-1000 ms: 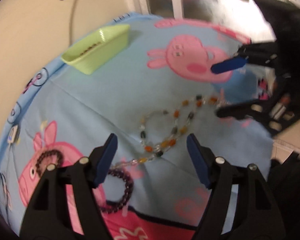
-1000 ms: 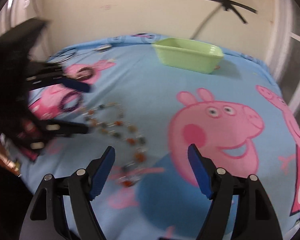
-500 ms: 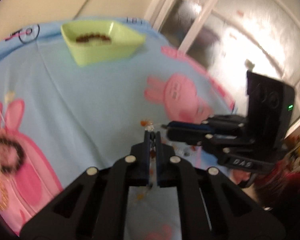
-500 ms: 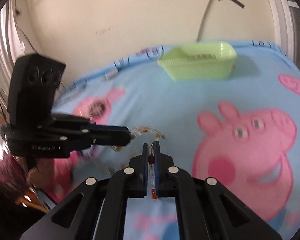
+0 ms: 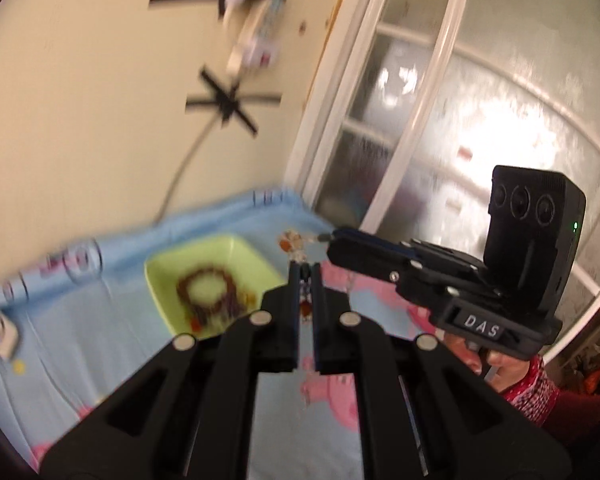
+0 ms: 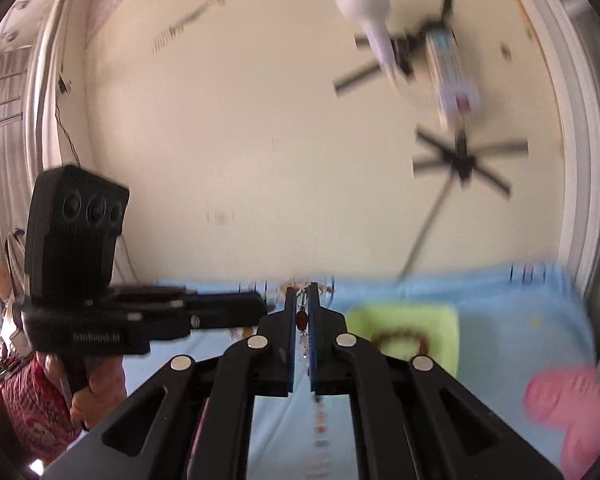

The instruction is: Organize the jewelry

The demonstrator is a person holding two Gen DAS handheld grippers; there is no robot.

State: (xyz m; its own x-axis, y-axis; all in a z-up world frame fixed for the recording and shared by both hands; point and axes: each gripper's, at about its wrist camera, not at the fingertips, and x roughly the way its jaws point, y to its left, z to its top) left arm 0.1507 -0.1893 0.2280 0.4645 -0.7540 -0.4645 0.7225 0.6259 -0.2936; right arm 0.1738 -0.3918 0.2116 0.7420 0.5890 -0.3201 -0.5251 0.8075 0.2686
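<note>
Grippers [image 5: 306, 270] [image 6: 301, 294] raised, level, pinching necklace [image 5: 294, 242]

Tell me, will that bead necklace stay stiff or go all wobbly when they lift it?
Probably wobbly: the bead necklace dangles in a loose line below the shut right gripper. It likely sags between that and the left gripper, and may swing.

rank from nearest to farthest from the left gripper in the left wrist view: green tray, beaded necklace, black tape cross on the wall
1. Beaded necklace, pinched between the jaws of the left gripper.
2. Green tray, just beyond on the blue cloth, to the left.
3. Black tape cross, high on the wall, behind the tray.
</note>
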